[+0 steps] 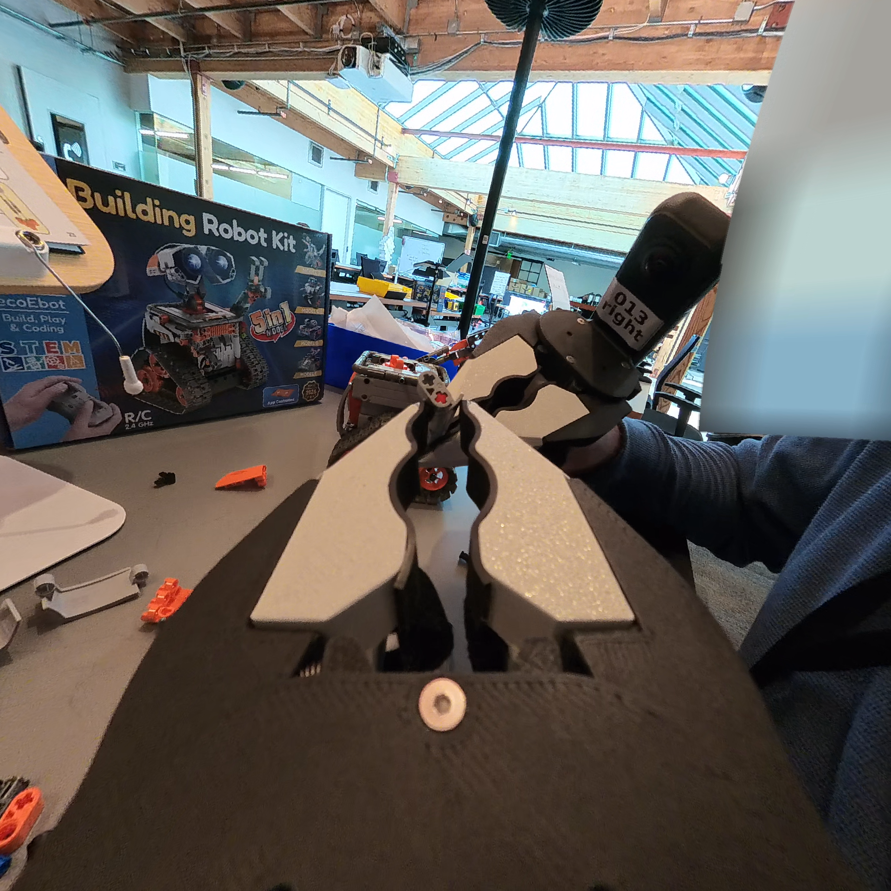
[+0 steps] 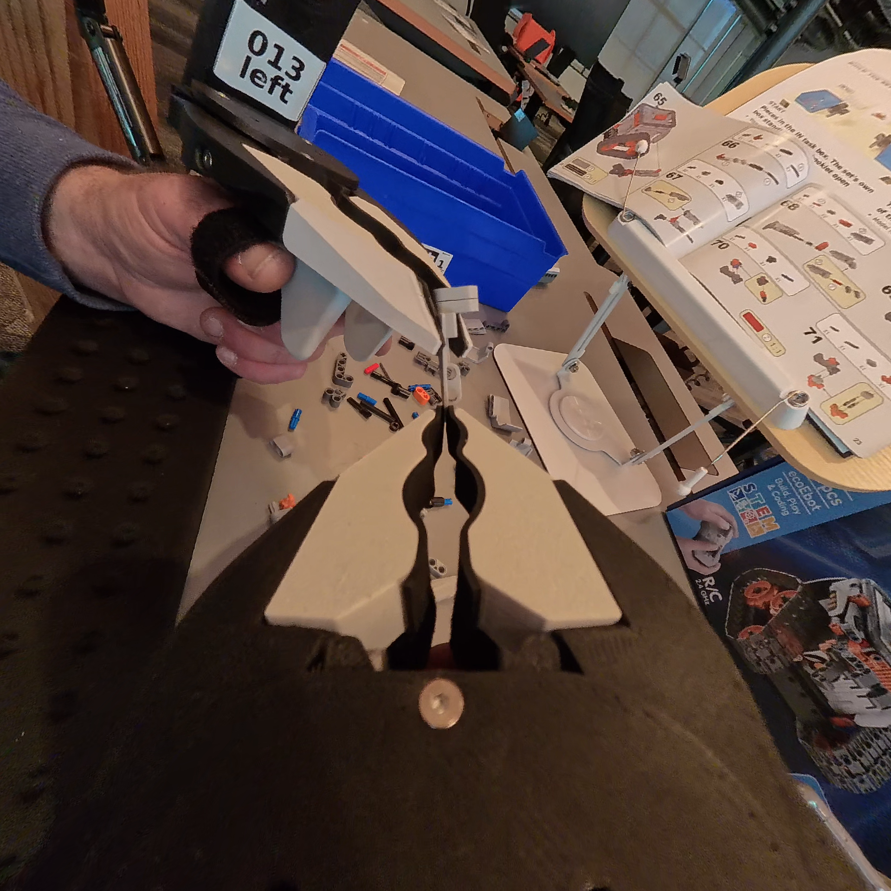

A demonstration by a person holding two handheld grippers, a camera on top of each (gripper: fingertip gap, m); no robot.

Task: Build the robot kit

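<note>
In the left wrist view my left gripper (image 1: pixel 439 410) is shut on a small grey piece (image 1: pixel 435 389) with a red cross-shaped axle end. My right gripper (image 1: pixel 462 389) reaches in from the right and meets the same piece at its tips. In the right wrist view my right gripper (image 2: pixel 446 415) is shut on the lower end of the thin grey piece (image 2: pixel 452 381). The left gripper (image 2: pixel 446 337) grips its upper end there. A partly built grey and orange tracked model (image 1: pixel 381 381) stands on the table just behind the piece.
A robot kit box (image 1: pixel 168 299) stands at the back left. A blue bin (image 2: pixel 434 183) sits behind. An open instruction booklet (image 2: pixel 771 217) rests on a stand with a white base (image 2: pixel 578 434). Loose small parts (image 2: pixel 381 385) lie on the grey table (image 1: pixel 241 434). A blue-sleeved arm (image 1: pixel 771 506) is at the right. Left and right tips are no more than a few centimetres apart.
</note>
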